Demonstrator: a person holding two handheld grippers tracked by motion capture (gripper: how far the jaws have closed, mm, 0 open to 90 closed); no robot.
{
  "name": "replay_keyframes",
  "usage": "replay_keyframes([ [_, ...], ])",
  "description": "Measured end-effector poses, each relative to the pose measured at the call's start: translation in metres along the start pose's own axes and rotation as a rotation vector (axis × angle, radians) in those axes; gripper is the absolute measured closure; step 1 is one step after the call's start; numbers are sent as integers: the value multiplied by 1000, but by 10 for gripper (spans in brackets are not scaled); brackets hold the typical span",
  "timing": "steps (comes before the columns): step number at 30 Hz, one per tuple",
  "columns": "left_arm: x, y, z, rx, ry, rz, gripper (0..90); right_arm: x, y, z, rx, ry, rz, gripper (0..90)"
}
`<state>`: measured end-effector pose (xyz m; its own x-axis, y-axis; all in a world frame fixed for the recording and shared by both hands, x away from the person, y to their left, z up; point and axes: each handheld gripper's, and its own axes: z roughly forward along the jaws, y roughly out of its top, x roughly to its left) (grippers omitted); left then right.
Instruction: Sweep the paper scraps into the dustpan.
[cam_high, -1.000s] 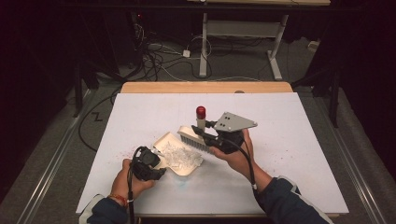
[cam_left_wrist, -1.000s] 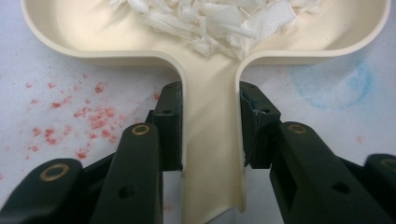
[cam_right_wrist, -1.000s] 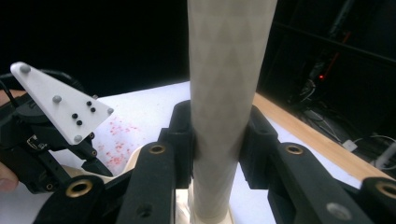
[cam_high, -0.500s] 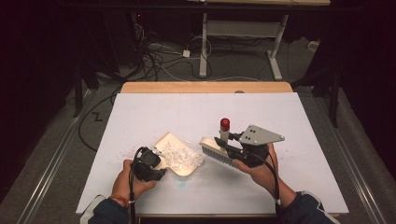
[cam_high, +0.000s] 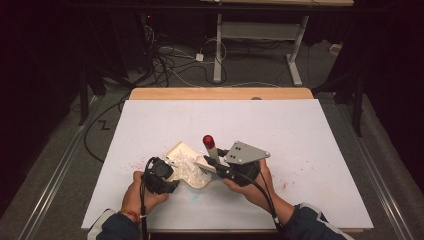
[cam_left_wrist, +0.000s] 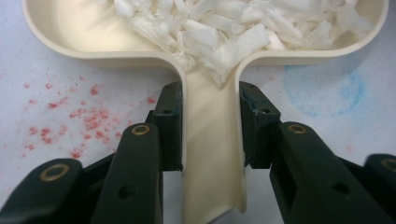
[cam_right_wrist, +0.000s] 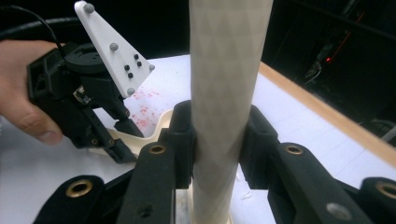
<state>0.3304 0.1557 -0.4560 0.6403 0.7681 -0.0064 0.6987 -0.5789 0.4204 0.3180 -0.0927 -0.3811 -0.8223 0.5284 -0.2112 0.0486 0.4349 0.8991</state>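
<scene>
- The step in hand looks like sweeping: the right gripper (cam_high: 216, 164) has its jaws clamped on the pale handle of a small brush (cam_high: 209, 150), whose red-capped end stands up and away from the person while its head sits at the open edge of the dustpan (cam_high: 181, 150).
- The left gripper (cam_high: 167, 176) holds that cream dustpan steady, its jaws closed on either side of the pan's channel-shaped handle (cam_left_wrist: 212, 154); the pads touch both handle walls in the left gripper view.
- The dustpan lies flat on the white table (cam_high: 300, 130), near the person's edge and a little left of the middle, its bowl pointing away from the left hand.
- White shredded scraps (cam_left_wrist: 243, 28) are heaped in the bowl, and a few have slid toward the mouth of the handle (a tilt backward would probably spill them down it).
- Next, I judge, the brush needs a short stroke toward the pan to draw in any scraps left at its lip, while the pan stays pressed level.
- Red specks (cam_left_wrist: 88, 116) and a faint blue smudge (cam_left_wrist: 327, 88) mark the table beside the pan; they look like stains, not loose bits.
</scene>
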Motion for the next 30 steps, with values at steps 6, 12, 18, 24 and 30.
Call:
replay_keyframes([
  [6, 2, -1, 0, -6, -1, -5, 635, -6, 6, 5, -19, -11, -4, 709],
  [12, 3, -2, 0, -4, -4, -4, 635, -26, 13, -4, -82, -16, 67, 708],
  [18, 4, -2, 0, -5, -1, 1, 635, -41, 23, -4, -134, -57, 87, 708],
  [24, 4, -2, 1, -3, -7, 1, 635, -55, 15, 18, -128, -129, 91, 708],
  [30, 4, -1, 1, -3, -7, 6, 635, -63, -3, 44, -26, -184, 50, 709],
])
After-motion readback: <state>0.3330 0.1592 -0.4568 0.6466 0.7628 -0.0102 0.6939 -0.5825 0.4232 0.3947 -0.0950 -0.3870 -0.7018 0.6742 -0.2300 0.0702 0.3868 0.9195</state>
